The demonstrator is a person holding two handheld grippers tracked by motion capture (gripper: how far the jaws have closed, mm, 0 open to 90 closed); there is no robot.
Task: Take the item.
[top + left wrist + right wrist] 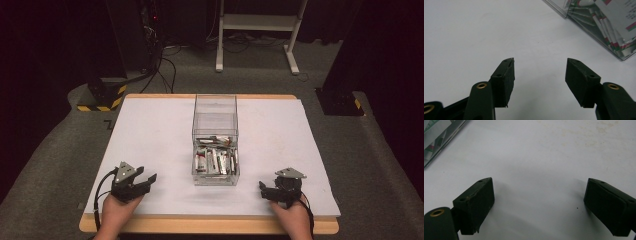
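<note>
I've got both the left gripper (145, 178) and right gripper (264, 189) spread wide, holding nothing — clear packet box (215, 145) sits between them, slightly ahead.

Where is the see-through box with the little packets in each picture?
High view: the clear box stands in the middle of the white table, packets in its near half.
Left gripper view: one corner of the box shows at the top right, beyond the open jaws.
Right gripper view: an edge of the box shows at the top left.
Shared landmark: the white tabletop, which lies under everything in all three.
</note>
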